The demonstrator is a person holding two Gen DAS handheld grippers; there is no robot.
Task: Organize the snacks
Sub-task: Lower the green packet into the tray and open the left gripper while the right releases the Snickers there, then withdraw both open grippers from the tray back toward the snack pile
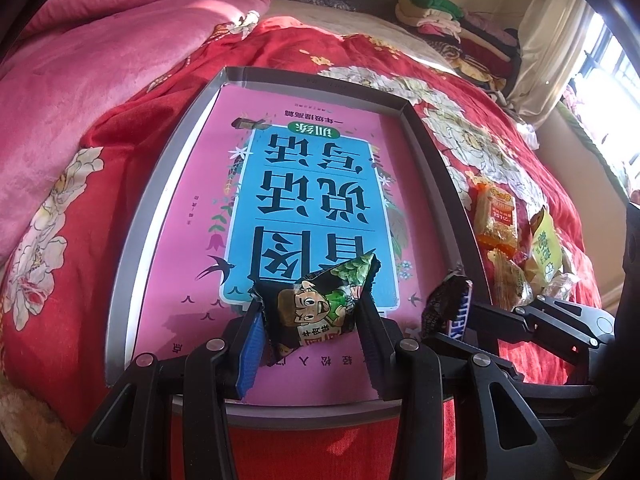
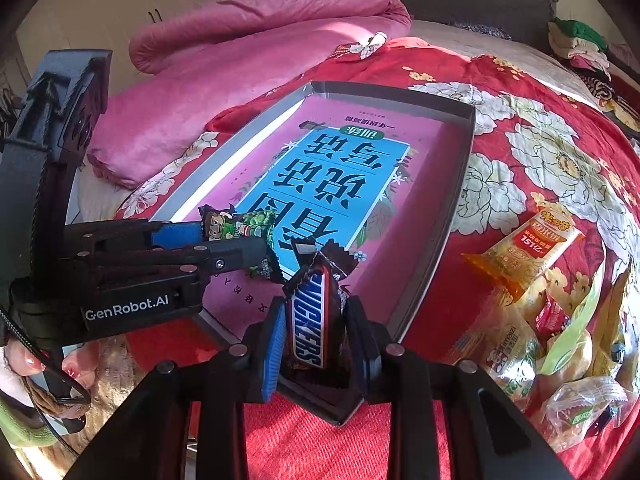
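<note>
A grey tray [image 1: 444,184] lies on the red bedspread with a pink and blue book [image 1: 304,200] inside it. My left gripper [image 1: 316,304] is shut on a black and green snack packet [image 1: 320,304] just above the near end of the book. In the right wrist view that left gripper [image 2: 256,246] reaches in from the left with the packet [image 2: 240,226]. My right gripper [image 2: 316,320] is shut on a Snickers bar [image 2: 308,320] over the tray's near right corner. The same bar [image 1: 456,308] shows beside my left fingers.
A heap of loose snack packets [image 2: 532,320] lies on the bedspread right of the tray [image 2: 460,184], with an orange packet [image 1: 496,216] on top. A pink quilt [image 1: 120,52] is bunched at the back left. Folded clothes [image 1: 448,24] sit at the back right. A person's hand [image 2: 80,364] holds the left gripper.
</note>
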